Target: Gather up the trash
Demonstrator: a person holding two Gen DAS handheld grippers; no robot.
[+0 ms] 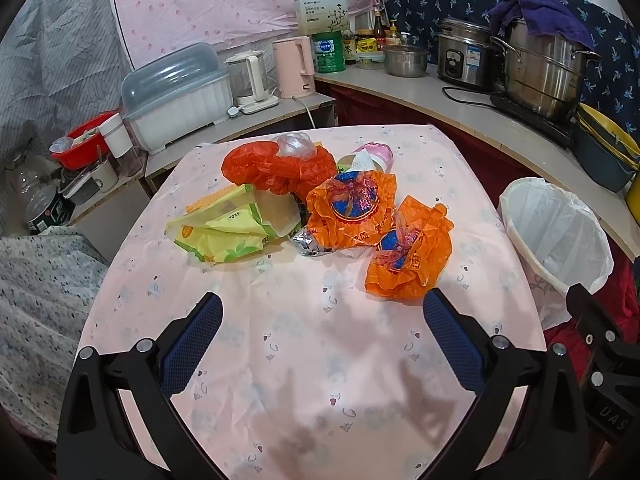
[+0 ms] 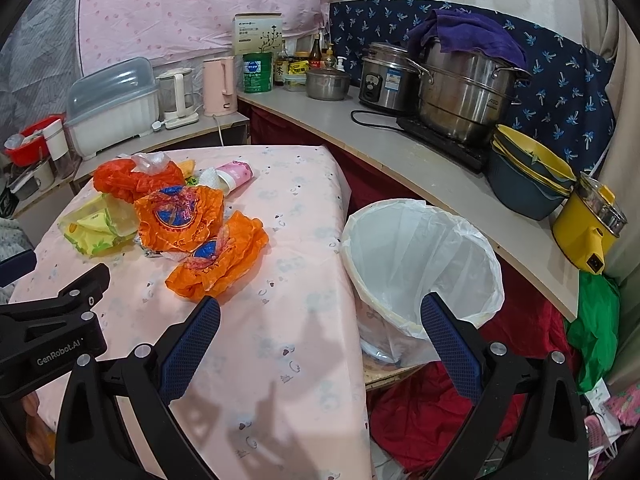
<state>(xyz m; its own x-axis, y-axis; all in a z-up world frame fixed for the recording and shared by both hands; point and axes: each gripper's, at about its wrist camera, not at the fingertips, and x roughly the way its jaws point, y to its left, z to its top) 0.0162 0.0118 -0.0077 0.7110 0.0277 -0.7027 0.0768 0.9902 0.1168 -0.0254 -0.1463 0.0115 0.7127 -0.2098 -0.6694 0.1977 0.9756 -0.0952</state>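
A pile of trash lies on the pink-clothed table [image 1: 304,360]: a red plastic bag [image 1: 276,168], two orange bags [image 1: 352,208] [image 1: 408,252], a yellow-green wrapper [image 1: 224,232], a foil scrap [image 1: 308,242] and a pink paper cup [image 1: 376,156]. A white-lined bin [image 1: 556,232] stands right of the table. My left gripper [image 1: 322,316] is open and empty, above the table short of the pile. My right gripper [image 2: 320,316] is open and empty, over the table's right edge beside the bin [image 2: 420,264]; the nearer orange bag [image 2: 220,260] lies by its left finger.
A counter [image 2: 400,152] runs behind the bin with a steel pot, rice cooker, stacked bowls and a yellow kettle. A low shelf [image 1: 256,120] behind the table holds a dish box and kettles. Red and green cloth lie on the floor at the right.
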